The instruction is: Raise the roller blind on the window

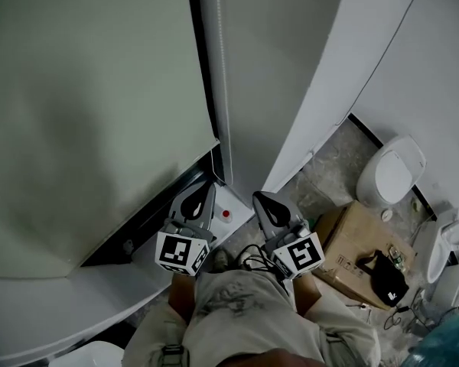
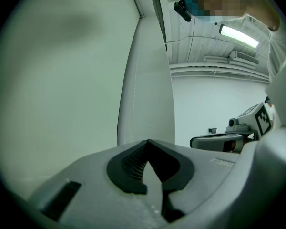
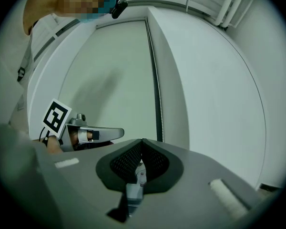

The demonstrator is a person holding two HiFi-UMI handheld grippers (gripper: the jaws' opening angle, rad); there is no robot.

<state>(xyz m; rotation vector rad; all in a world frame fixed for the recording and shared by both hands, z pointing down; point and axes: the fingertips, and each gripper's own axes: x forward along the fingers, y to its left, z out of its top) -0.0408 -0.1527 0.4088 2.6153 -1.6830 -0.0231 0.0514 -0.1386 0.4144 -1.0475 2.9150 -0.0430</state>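
Observation:
The pale roller blind (image 1: 92,113) hangs down over the window and fills the left of the head view. Its bead chain (image 1: 221,75) runs down the frame strip just right of the blind's edge. My left gripper (image 1: 201,193) is shut and empty, its tips near the blind's bottom corner. My right gripper (image 1: 262,202) is also shut and empty, a little right of the chain's lower end. Neither touches the chain. In the right gripper view the chain (image 3: 158,99) hangs ahead beside the blind (image 3: 109,80), with the left gripper (image 3: 88,133) at the left.
A white sill (image 1: 99,281) below the blind carries a small box with a red dot (image 1: 226,214). At the right, on the floor, are a toilet (image 1: 392,171), a cardboard box (image 1: 350,239) and a black object (image 1: 386,278). A slanted white wall panel (image 1: 344,60) stands right of the window.

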